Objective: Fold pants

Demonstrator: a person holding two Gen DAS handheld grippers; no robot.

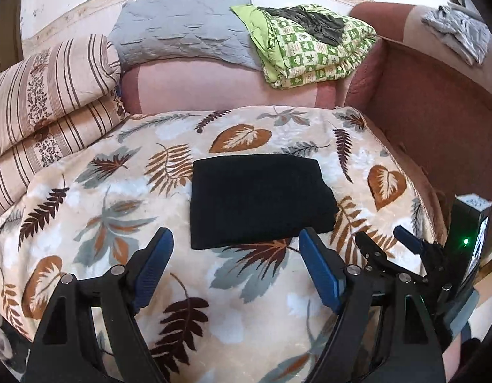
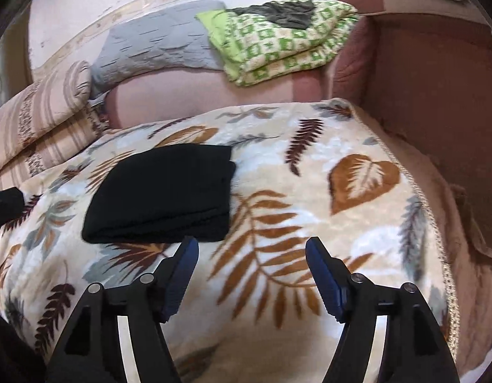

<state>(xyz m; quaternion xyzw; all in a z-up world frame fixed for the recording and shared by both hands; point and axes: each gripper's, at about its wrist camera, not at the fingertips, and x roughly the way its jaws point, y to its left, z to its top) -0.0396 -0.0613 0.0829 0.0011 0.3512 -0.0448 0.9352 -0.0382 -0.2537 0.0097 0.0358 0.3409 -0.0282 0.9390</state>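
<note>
Both our grippers, left gripper [image 1: 236, 239] and right gripper [image 2: 252, 245], gape wide, empty; black pants [image 1: 258, 199] lie folded just beyond the fingertips; we judge only release and retreat remain

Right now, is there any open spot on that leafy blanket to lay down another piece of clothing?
Yes. Bare leaf blanket lies between the folded black pants and the sofa arm, and more left of the pants toward the striped bedding. The sofa back is crowded with a gray quilt and green blanket.
</note>
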